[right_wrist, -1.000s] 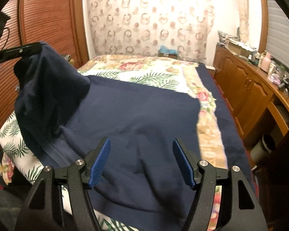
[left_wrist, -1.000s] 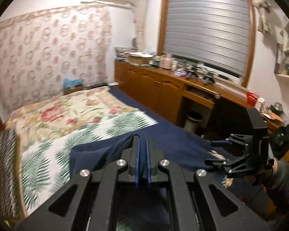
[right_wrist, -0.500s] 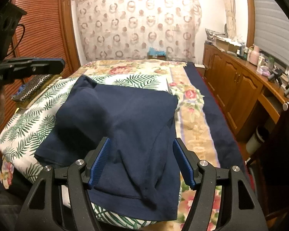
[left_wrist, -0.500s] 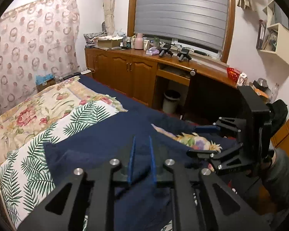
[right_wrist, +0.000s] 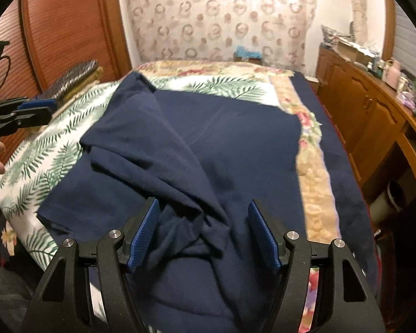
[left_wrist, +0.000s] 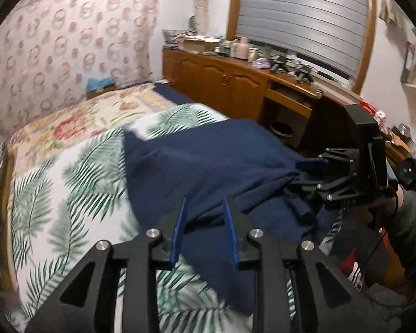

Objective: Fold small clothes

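Note:
A navy garment (left_wrist: pixel 208 161) lies folded over on the palm-leaf bedspread (left_wrist: pixel 55 180), with its near edge bunched. My left gripper (left_wrist: pixel 205 216) hovers just over the garment's near left edge. Its jaws are opening, and the pads press on nothing. My right gripper (right_wrist: pixel 203 222) stands wide over the bunched cloth of the navy garment (right_wrist: pixel 208 138). Its jaws are closing slightly, with the crumpled fabric between the pads but not pinched. In the left wrist view the right gripper (left_wrist: pixel 302 176) sits at the garment's right end. The left gripper (right_wrist: pixel 41 111) shows at the left edge of the right wrist view.
A wooden cabinet and desk (left_wrist: pixel 222 83) with clutter runs along the bed's right side, a waste bin (left_wrist: pixel 281 131) under it. A patterned cushion (right_wrist: pixel 72 75) lies at the bed's left edge by a wooden wardrobe (right_wrist: pixel 69 27). A person's sleeve (left_wrist: pixel 410 236) is behind the right gripper.
The left gripper, shut on the lifted navy cloth a second ago, has let it go and sunk. The garment dropped folded onto the bed. The right gripper has come down over the bunched edge.

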Demonstrator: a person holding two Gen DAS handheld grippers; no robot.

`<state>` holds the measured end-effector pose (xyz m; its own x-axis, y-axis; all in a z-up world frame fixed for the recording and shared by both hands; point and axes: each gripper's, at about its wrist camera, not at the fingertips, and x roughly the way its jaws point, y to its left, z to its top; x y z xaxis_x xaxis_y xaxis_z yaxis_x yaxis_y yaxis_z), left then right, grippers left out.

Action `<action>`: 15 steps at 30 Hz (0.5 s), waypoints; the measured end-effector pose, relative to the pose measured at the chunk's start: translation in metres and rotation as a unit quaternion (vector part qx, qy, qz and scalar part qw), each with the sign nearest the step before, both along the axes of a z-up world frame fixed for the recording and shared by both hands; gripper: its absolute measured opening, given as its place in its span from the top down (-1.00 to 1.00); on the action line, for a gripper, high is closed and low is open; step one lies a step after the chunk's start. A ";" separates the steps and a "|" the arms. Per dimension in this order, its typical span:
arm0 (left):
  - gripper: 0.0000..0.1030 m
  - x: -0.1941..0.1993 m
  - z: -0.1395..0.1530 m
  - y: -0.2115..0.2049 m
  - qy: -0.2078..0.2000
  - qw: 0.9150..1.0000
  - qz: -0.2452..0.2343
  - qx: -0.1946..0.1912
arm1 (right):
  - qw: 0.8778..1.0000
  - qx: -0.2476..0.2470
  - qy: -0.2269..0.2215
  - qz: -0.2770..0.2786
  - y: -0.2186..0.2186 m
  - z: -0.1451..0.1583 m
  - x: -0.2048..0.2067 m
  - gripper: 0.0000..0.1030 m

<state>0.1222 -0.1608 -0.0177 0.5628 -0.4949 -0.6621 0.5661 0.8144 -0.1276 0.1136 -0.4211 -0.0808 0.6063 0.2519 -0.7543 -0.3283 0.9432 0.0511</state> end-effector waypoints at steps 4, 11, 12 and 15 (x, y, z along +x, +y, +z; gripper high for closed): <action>0.51 -0.002 -0.015 0.024 0.005 1.000 0.028 0.000 | 1.000 -0.008 0.012 0.017 0.009 -0.009 0.009 -0.02; 0.50 -0.009 -0.034 0.054 0.017 0.998 0.058 -0.009 | 0.999 -0.022 0.020 0.019 0.013 -0.014 0.012 0.52; 0.50 -0.010 -0.036 0.057 0.018 0.998 0.059 -0.010 | 0.999 -0.024 0.018 0.018 0.014 -0.014 0.012 0.55; 0.50 -0.012 -0.043 0.062 0.023 0.997 0.066 -0.012 | 0.999 -0.027 0.006 0.021 0.018 -0.007 0.007 0.78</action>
<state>0.1099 -0.0988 -0.0605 0.5933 -0.4345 -0.6776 0.4463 0.8781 -0.1723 0.1209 -0.4035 -0.0882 0.5877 0.2358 -0.7739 -0.3665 0.9304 0.0051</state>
